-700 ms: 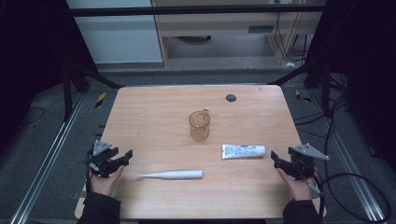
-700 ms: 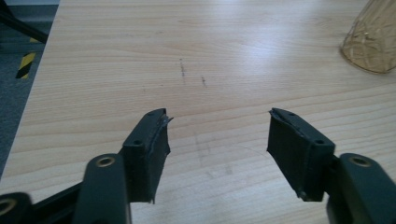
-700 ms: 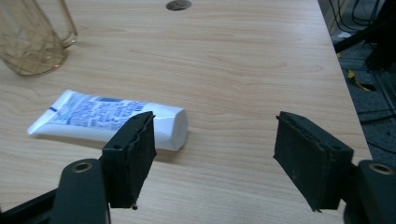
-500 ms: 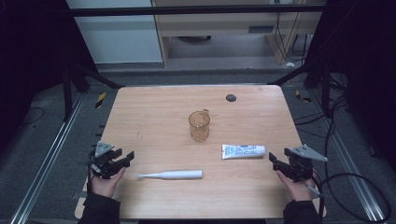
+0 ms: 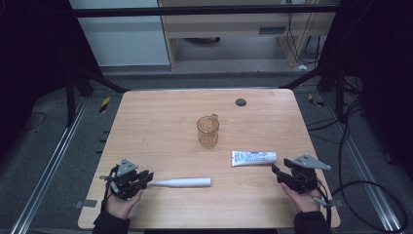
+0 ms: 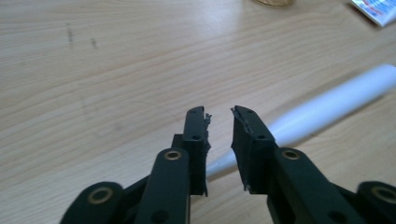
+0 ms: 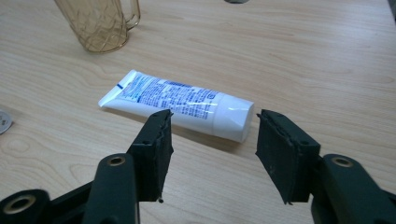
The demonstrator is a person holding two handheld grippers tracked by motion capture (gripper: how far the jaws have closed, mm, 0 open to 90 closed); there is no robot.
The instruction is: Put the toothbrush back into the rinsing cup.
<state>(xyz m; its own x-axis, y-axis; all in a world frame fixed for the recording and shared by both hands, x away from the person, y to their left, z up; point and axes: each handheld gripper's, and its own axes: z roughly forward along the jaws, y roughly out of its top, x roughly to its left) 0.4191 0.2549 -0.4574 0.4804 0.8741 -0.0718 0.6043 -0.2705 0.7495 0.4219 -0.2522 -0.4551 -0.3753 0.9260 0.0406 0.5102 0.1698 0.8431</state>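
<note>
Toothbrush [image 5: 182,182] is lying near the table's [image 5: 160,122] front edge; I'm holding the left gripper [image 6: 219,119] at its tip, jaws apart, gripping nothing. Toothpaste tube [image 7: 180,105] is sitting just ahead of my right gripper [image 7: 212,123], jaws gaping wide. Cup [image 5: 208,131] is standing mid-table.

place: a lab recording rig
signs: dark metal frame [image 5: 87,80], floor rails [image 5: 46,170], loose cables [image 5: 350,146], bare wooden table [image 5: 160,122]
</note>
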